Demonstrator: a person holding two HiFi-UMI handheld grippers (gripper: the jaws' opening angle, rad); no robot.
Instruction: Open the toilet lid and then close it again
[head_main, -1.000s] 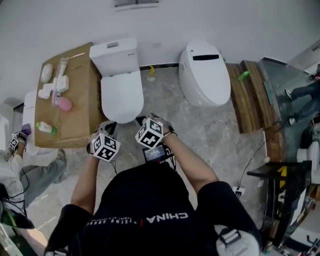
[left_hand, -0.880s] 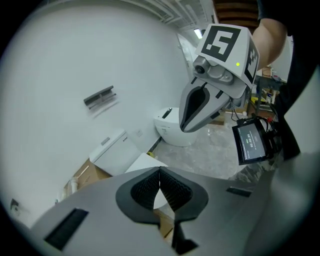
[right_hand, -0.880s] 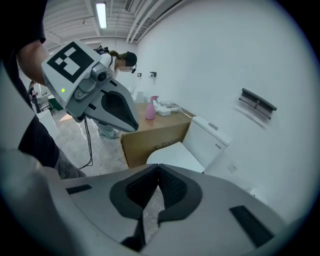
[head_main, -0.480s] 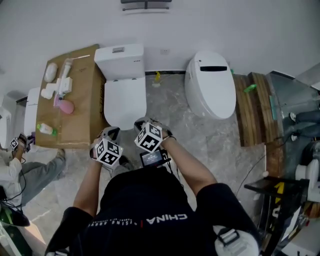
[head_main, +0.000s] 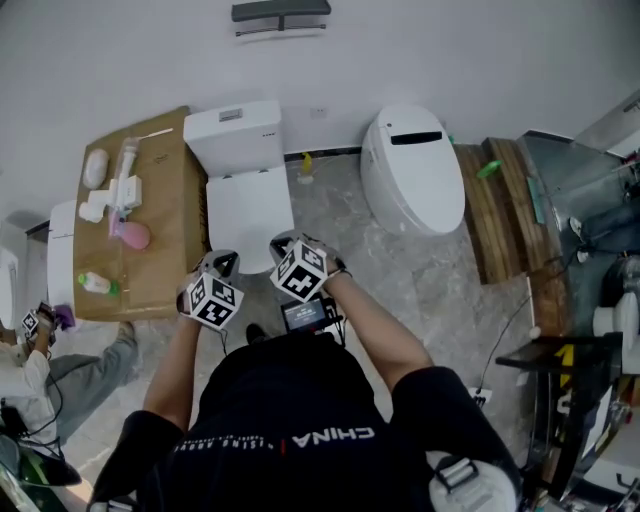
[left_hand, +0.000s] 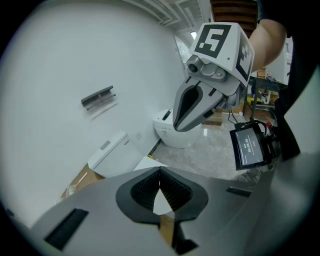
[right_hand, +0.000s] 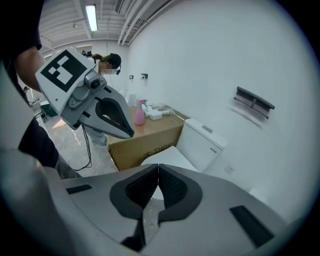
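The white toilet has a square tank (head_main: 232, 135) and its lid (head_main: 250, 212) lies flat and closed. My left gripper (head_main: 222, 264) is shut and empty by the lid's front left corner. My right gripper (head_main: 282, 244) is also shut and empty, over the lid's front right edge. Whether either touches the lid I cannot tell. In the left gripper view the shut jaws (left_hand: 160, 186) point at the lid (left_hand: 159, 204), with the right gripper (left_hand: 200, 100) above. In the right gripper view the shut jaws (right_hand: 157, 181) point at the lid (right_hand: 167, 156) and tank (right_hand: 202, 142).
A cardboard box (head_main: 150, 235) with bottles and small items stands left of the toilet. An oval white toilet (head_main: 412, 170) stands to the right, with wooden boards (head_main: 500, 205) beyond it. A small yellow bottle (head_main: 305, 166) sits on the floor between them. A person (head_main: 40, 360) crouches far left.
Both grippers have moved a little forward, closer to the lid's front edge, and stay shut. The view has shifted so that the toilet sits lower in the picture.
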